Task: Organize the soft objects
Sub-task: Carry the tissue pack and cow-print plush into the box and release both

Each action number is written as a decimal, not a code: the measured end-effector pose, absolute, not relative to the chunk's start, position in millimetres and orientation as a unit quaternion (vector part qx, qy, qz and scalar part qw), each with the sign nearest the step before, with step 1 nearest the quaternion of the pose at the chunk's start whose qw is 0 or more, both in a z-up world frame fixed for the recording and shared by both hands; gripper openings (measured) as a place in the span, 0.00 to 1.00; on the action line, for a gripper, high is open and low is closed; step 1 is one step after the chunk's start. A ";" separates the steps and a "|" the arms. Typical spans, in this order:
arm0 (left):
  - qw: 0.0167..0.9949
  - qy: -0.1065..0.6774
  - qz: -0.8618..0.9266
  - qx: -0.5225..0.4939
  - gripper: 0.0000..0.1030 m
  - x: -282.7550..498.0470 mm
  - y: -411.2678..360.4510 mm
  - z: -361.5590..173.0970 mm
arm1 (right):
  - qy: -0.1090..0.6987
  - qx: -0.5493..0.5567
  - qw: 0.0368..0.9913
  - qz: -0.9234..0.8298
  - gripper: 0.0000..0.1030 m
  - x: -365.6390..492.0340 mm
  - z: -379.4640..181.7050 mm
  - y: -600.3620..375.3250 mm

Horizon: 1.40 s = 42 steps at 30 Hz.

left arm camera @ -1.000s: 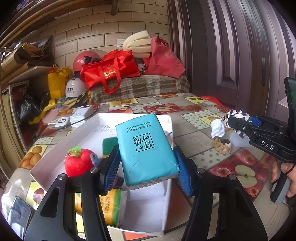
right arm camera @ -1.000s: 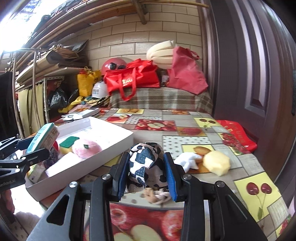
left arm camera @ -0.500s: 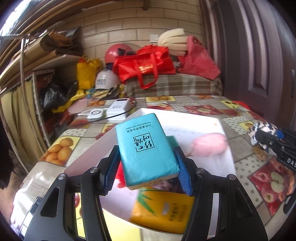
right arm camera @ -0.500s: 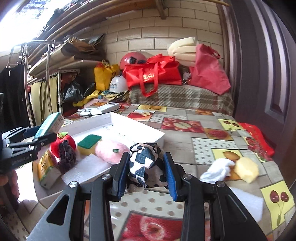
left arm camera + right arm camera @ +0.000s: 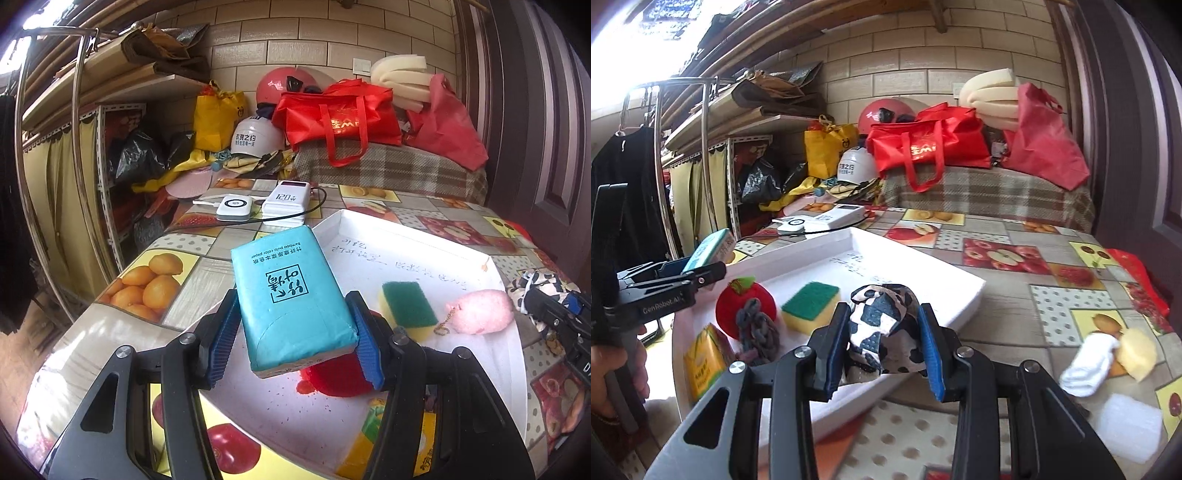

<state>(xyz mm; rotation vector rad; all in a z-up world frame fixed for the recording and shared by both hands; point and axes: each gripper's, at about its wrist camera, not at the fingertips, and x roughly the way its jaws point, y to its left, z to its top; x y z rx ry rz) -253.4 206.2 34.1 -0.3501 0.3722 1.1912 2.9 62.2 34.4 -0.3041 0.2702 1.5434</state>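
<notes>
My left gripper (image 5: 293,341) is shut on a teal tissue pack (image 5: 291,295) and holds it above the near left corner of the white tray (image 5: 413,230). My right gripper (image 5: 882,349) is shut on a black-and-white patterned cloth (image 5: 882,317) over the tray's front edge (image 5: 964,299). In the tray lie a green-and-yellow sponge (image 5: 810,304), a red plush apple (image 5: 744,302) with a grey knotted rope (image 5: 755,328), a yellow tissue pack (image 5: 703,362) and a pink plush pig (image 5: 478,312). The left gripper also shows in the right wrist view (image 5: 701,271).
On the fruit-print table right of the tray lie a white sock (image 5: 1089,363), a yellow sponge piece (image 5: 1137,354) and a white foam block (image 5: 1126,424). Two white power banks (image 5: 284,203) with cables sit behind the tray. Red bags (image 5: 340,118) and helmets crowd the back.
My left gripper has swung left and pulled back with the tissue pack, now over the tray's near left corner. My right gripper has carried the cloth left, from the table to over the tray.
</notes>
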 end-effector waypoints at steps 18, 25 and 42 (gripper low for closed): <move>0.783 0.202 0.558 -0.186 0.56 -243.8 229.2 29.6 | 0.147 -0.167 0.680 0.698 0.36 -19.0 31.1 118.5; 0.782 0.236 0.553 -0.165 0.56 -226.8 231.7 26.6 | 0.151 -0.174 0.682 0.695 0.36 -21.4 30.5 127.3; 0.787 0.230 0.558 -0.132 0.73 -222.8 222.2 30.5 | 0.144 -0.158 0.694 0.687 0.85 -18.6 32.9 122.1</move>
